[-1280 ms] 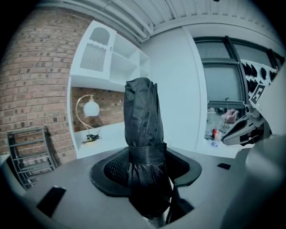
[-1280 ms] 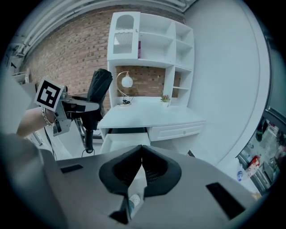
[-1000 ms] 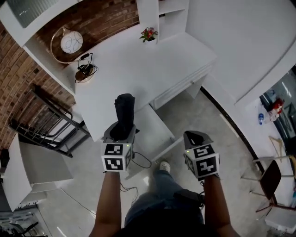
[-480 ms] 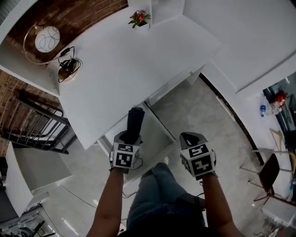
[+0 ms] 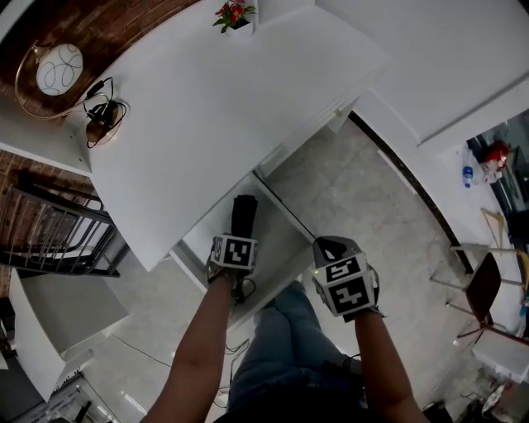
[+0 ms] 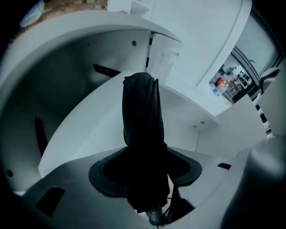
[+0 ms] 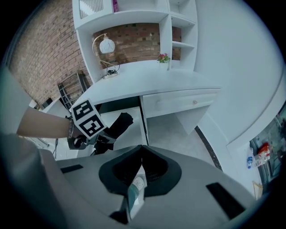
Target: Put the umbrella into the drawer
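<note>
A folded black umbrella [image 5: 244,215] points tip-first into the open white drawer [image 5: 279,230] under the desk. My left gripper [image 5: 239,241] is shut on its lower end. In the left gripper view the umbrella [image 6: 142,120] fills the gap between the jaws of the left gripper [image 6: 145,157] and hangs over the drawer floor [image 6: 85,129]. My right gripper [image 5: 330,246] hovers to the right of the drawer's front, shut and holding nothing. The right gripper view shows the right gripper [image 7: 142,147] with its jaws together, and the umbrella [image 7: 119,123] over the drawer [image 7: 136,129].
The white desk [image 5: 215,107] carries a flower pot [image 5: 233,12], a round lamp [image 5: 58,69] and a coil of cables [image 5: 101,117]. A closed drawer [image 5: 307,132] sits to the right. A black metal rack [image 5: 45,240] stands at the left, a chair [image 5: 486,307] at the far right.
Both grippers have sunk. The left one has tipped steeply down and carried the umbrella from over the desk edge into the open drawer's mouth.
</note>
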The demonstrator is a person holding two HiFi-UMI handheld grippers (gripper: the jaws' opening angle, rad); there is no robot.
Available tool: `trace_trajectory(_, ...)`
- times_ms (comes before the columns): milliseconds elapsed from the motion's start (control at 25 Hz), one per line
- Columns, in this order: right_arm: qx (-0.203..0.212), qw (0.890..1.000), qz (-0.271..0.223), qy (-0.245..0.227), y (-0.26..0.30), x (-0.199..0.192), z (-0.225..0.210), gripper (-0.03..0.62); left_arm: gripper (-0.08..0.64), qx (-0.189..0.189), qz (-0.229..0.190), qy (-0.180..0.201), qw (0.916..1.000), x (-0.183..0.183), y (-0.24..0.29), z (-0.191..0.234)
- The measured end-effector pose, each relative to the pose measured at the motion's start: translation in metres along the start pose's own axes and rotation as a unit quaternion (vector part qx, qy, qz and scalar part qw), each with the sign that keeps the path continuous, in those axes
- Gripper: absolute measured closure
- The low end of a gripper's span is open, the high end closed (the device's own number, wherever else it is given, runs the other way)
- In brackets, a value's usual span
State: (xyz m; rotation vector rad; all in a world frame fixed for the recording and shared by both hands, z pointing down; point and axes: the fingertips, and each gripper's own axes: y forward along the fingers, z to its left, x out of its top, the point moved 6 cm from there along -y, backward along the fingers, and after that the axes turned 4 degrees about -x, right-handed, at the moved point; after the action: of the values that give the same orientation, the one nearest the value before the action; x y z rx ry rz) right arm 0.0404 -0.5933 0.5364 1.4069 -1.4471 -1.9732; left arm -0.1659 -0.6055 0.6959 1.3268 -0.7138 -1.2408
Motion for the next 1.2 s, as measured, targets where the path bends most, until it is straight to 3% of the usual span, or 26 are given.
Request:
trace_trajectory(200,-0.012,1.0,0.005,0.01,-0.009,-0.011,0.003,0.591,0.331,0.015,0.017,-0.012,0.9997,-0.005,0.02,0.007)
trace_trajectory(320,-0.021,1.0,0.003,0.015,-0.018,-0.014,0.003,0.591,0.309,0.019,0.004,-0.023,0.9995,-0.003,0.017,0.007)
trace_trajectory(480,-0.031,0.999,-0.003,0.019,-0.031,-0.015,0.009,0.591,0.27,0.019,-0.013,-0.007,0.9997,-0.004,-0.007,0.005)
trace_trajectory(640,-0.04,0.999,-0.017,0.014,-0.05,-0.011,0.02,0.591,0.27,0.011,-0.046,-0.001,0.9989,-0.007,-0.043,0.003)
trace_trajectory(880,-0.06,0.994,-0.082,0.033,-0.094,0.001,0.042,0.591,0.27,0.004,-0.114,0.012,0.9934,-0.014,-0.106,0.002)
trace_trajectory(1200,-0.09,0.989,-0.119,0.008,-0.145,-0.001,0.068,0.591,0.27,0.026,-0.21,0.038,0.9765,-0.03,-0.196,-0.006)
